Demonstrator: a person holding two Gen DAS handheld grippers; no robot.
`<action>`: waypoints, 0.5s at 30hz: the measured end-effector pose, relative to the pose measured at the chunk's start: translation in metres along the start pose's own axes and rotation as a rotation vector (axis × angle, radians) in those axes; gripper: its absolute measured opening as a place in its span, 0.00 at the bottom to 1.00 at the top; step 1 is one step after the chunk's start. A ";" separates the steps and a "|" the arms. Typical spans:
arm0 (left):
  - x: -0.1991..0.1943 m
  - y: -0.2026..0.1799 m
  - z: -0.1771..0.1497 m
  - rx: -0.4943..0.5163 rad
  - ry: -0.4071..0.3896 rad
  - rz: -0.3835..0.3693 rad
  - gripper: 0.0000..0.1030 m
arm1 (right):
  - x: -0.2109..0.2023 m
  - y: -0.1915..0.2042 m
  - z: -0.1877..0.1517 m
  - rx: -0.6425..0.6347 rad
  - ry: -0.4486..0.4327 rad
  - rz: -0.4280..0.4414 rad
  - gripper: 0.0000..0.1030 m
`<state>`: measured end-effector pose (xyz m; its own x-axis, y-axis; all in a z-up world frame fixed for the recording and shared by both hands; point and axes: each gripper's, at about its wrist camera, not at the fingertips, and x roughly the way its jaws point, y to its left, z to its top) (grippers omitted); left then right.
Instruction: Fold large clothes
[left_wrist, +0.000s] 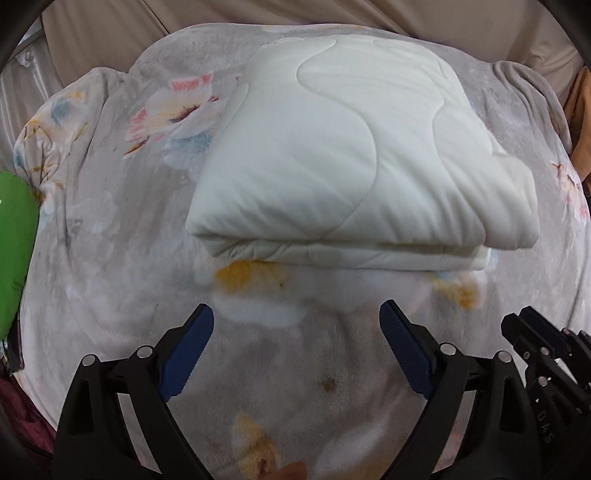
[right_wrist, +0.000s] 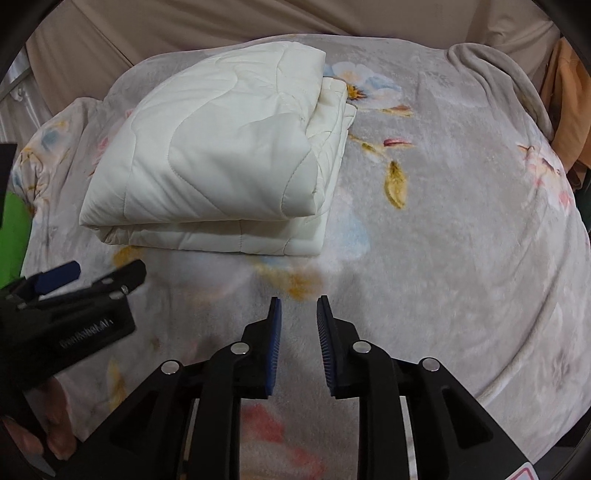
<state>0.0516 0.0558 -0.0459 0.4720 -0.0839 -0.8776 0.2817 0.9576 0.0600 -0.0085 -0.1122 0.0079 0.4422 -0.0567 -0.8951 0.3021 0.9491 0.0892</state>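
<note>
Both our left gripper and right gripper hang released, empty; quilt folded ahead, so we square its edges gently.

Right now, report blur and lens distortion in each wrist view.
Left wrist view: strong fisheye curve with dark corners; the folded white quilt is fairly sharp, the floral blanket near the left gripper smeared. Right wrist view: same bulging; the left gripper at the frame edge is blurred, the right gripper crisp.
</note>
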 end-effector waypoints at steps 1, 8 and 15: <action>0.001 -0.001 -0.002 0.002 -0.002 0.004 0.86 | 0.001 0.000 -0.001 0.001 0.000 -0.001 0.26; 0.011 -0.001 -0.014 -0.015 0.014 0.018 0.86 | 0.010 0.007 -0.010 0.000 0.020 -0.004 0.27; 0.008 -0.008 -0.020 -0.003 0.014 0.020 0.86 | 0.009 0.015 -0.014 -0.008 0.020 0.001 0.28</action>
<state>0.0367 0.0533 -0.0625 0.4659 -0.0611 -0.8827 0.2697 0.9599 0.0759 -0.0118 -0.0942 -0.0047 0.4256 -0.0496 -0.9035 0.2944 0.9518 0.0865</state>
